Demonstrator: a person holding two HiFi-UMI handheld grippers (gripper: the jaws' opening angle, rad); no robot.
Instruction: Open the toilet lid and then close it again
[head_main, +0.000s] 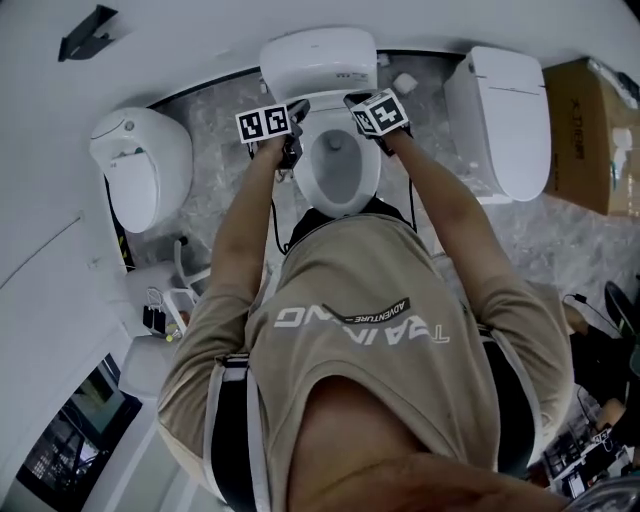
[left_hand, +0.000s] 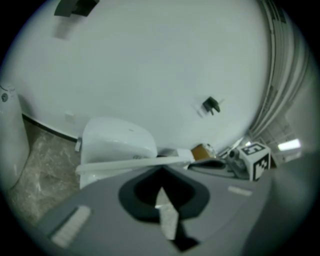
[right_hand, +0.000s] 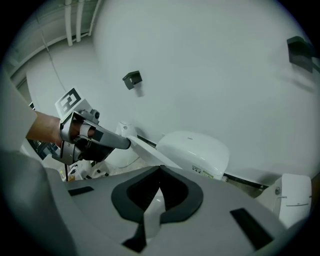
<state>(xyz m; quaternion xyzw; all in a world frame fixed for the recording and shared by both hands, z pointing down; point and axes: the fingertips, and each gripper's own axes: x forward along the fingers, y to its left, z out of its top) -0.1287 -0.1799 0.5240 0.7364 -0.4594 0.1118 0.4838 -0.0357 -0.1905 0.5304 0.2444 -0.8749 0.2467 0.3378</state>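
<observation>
A white toilet (head_main: 340, 190) with its tank (head_main: 318, 60) stands against the wall in front of me; its bowl shows open in the head view. The lid (left_hand: 135, 162) is raised partway and seen edge-on as a thin white slab. My left gripper (head_main: 296, 112) is shut on the lid's left edge, whose white rim shows between its jaws (left_hand: 162, 195). My right gripper (head_main: 356, 102) is shut on the opposite edge (right_hand: 157, 197). The right gripper view shows the left gripper (right_hand: 112, 141) clamped on the lid (right_hand: 150, 152); the left gripper view shows the right gripper (left_hand: 215, 163) at the slab's far end.
A second toilet (head_main: 140, 165) stands to the left and a third (head_main: 510, 115) to the right. A cardboard box (head_main: 590, 130) sits at the far right. The white wall lies close behind the tank, with a dark hook (right_hand: 132, 78) on it. Cables and gear lie on the floor at both sides.
</observation>
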